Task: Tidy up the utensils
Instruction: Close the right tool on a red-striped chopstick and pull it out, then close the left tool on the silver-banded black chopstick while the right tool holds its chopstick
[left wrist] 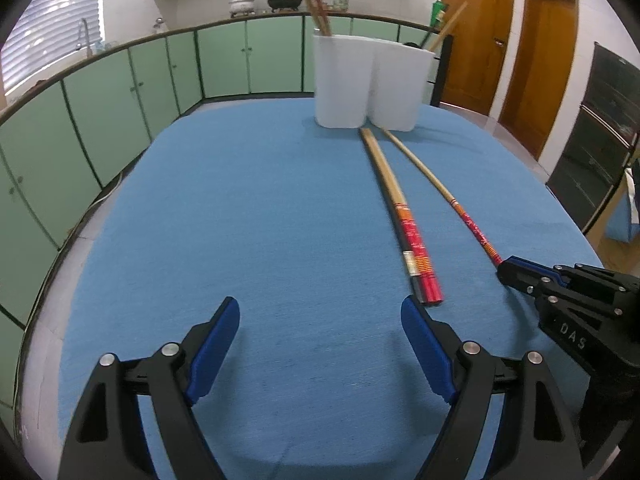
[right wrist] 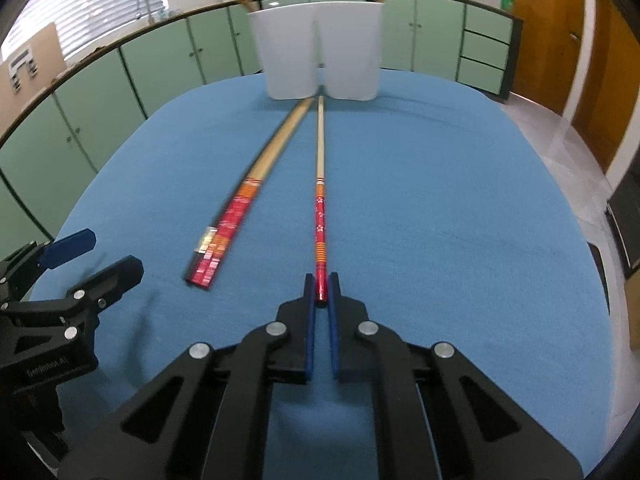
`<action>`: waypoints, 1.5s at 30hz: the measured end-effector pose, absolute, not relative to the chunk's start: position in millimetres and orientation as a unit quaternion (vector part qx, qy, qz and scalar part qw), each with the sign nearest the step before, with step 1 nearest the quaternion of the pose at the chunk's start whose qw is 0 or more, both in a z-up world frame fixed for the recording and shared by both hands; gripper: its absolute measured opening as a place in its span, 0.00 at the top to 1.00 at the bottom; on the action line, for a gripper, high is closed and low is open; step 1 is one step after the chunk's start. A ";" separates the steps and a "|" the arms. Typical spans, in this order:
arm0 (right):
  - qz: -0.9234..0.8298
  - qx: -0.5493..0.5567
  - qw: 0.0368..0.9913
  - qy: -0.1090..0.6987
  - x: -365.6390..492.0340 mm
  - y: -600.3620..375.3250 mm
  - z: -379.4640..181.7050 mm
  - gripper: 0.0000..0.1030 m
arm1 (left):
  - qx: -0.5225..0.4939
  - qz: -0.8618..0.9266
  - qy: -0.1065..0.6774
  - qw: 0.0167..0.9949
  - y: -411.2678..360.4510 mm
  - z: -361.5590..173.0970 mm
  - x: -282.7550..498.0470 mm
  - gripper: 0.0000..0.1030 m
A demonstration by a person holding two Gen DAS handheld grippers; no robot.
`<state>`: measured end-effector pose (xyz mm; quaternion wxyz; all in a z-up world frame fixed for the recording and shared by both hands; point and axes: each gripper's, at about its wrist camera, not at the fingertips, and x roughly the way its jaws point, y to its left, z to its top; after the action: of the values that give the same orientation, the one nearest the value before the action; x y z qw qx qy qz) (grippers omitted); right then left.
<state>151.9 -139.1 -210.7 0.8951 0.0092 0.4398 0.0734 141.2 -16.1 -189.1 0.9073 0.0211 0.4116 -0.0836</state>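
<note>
Your left gripper [left wrist: 320,320] hovers low with its jaws spread wide, nothing between the blue pads [left wrist: 216,344]. Your right gripper [right wrist: 321,286] sits just beside it, jaws nearly closed, pinching a thin stick's end.

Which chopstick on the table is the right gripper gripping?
The single chopstick, lying alone on the right; the right gripper pinches its red end. The bundled chopsticks beside it lie untouched, and the left gripper is open.

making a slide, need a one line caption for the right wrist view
Right gripper closes on the red end of a single chopstick lying on the blue tablecloth, pointing toward the white holder.
</note>
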 end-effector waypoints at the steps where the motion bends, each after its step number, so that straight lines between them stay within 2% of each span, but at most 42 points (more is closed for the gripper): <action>1: 0.070 0.010 0.896 0.439 150.6 -143.8 -210.8 0.95 | 0.022 -0.086 0.412 0.907 -19.3 -189.4 141.8 0.21; 12: 0.065 0.022 0.897 0.437 145.5 -156.4 -211.8 0.95 | 0.041 -0.090 0.431 0.897 -39.5 -201.1 151.1 0.21; 19: 0.066 0.025 0.897 0.437 144.9 -157.8 -211.3 0.95 | 0.043 -0.081 0.443 0.892 -39.7 -204.5 157.6 0.15; 33: 0.076 0.038 0.895 0.437 143.4 -163.4 -211.0 0.94 | 0.046 -0.056 0.434 0.898 -28.8 -196.4 153.3 0.20; 35: 0.079 0.041 0.895 0.438 144.1 -164.3 -211.1 0.93 | 0.045 -0.060 0.437 0.896 -29.6 -198.9 157.3 0.29; 36: 0.080 0.041 0.895 0.438 144.4 -164.5 -211.1 0.92 | 0.042 -0.064 0.440 0.895 -29.5 -201.0 159.7 0.30; 39: 0.082 0.042 0.894 0.438 145.2 -164.6 -211.2 0.92 | 0.040 -0.073 0.436 0.896 -31.2 -200.1 159.9 0.41; 42: 0.083 0.039 0.894 0.438 146.8 -163.6 -211.7 0.91 | 0.043 -0.083 0.433 0.897 -35.4 -199.8 160.0 0.59; 44: 0.082 0.038 0.895 0.437 146.9 -163.1 -211.7 0.91 | 0.037 -0.097 0.432 0.896 -40.0 -199.4 159.5 0.82; 45: 0.082 0.036 0.895 0.437 146.7 -162.8 -211.7 0.91 | 0.036 -0.101 0.432 0.896 -41.8 -199.7 159.8 0.86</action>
<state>146.7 -162.8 -211.7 0.8952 0.0362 0.4367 0.0817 159.8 -41.8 -199.7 0.8955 0.0359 0.4319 -0.1012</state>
